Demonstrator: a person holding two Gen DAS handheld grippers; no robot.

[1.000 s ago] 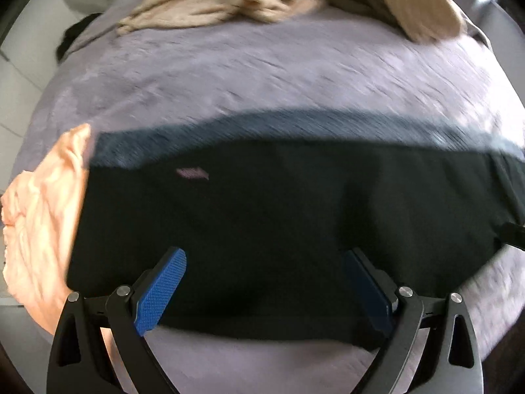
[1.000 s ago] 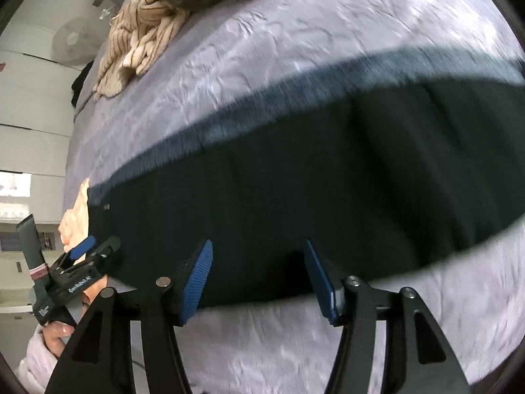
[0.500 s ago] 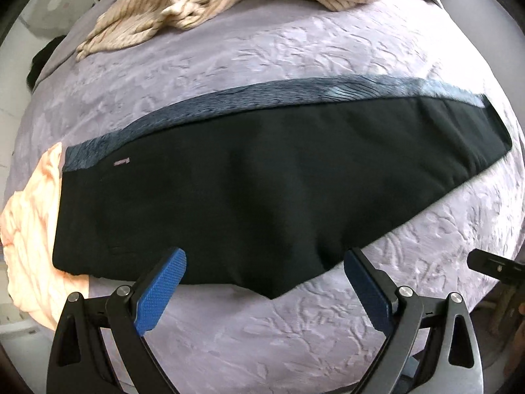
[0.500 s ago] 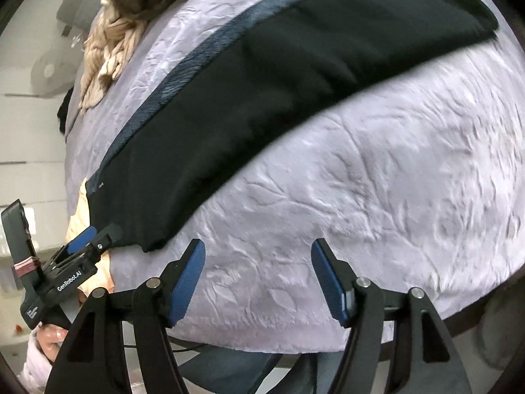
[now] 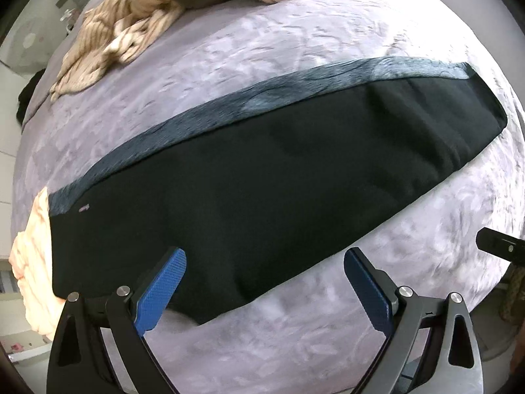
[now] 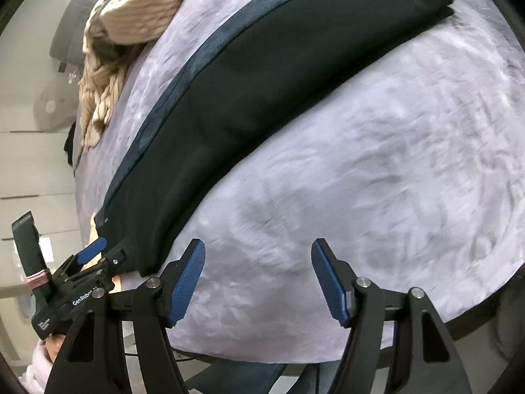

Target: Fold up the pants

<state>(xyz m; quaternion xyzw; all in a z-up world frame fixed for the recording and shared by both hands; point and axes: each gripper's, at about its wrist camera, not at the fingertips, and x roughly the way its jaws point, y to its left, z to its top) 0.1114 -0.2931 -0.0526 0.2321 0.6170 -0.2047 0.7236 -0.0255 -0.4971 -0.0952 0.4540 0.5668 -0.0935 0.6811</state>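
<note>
Black pants [image 5: 262,170] with a blue-grey strip along the far edge lie flat, folded lengthwise, on the lilac bedspread [image 5: 295,338]; they also show in the right wrist view [image 6: 249,75]. My left gripper [image 5: 264,290] is open and empty, hovering over the pants' near edge close to the waist end. My right gripper [image 6: 257,280] is open and empty over bare bedspread [image 6: 361,170], apart from the pants. The left gripper also shows at the lower left of the right wrist view [image 6: 95,256].
A heap of beige striped clothes [image 5: 131,23] lies at the far side of the bed. A peach garment [image 5: 32,262] lies at the bed's left edge beside the waist end. The bed's near edge [image 6: 328,358] is just under the right gripper.
Both grippers have pulled back from the pants toward the near edge of the bed. The pants lie still; both grippers stay open.
</note>
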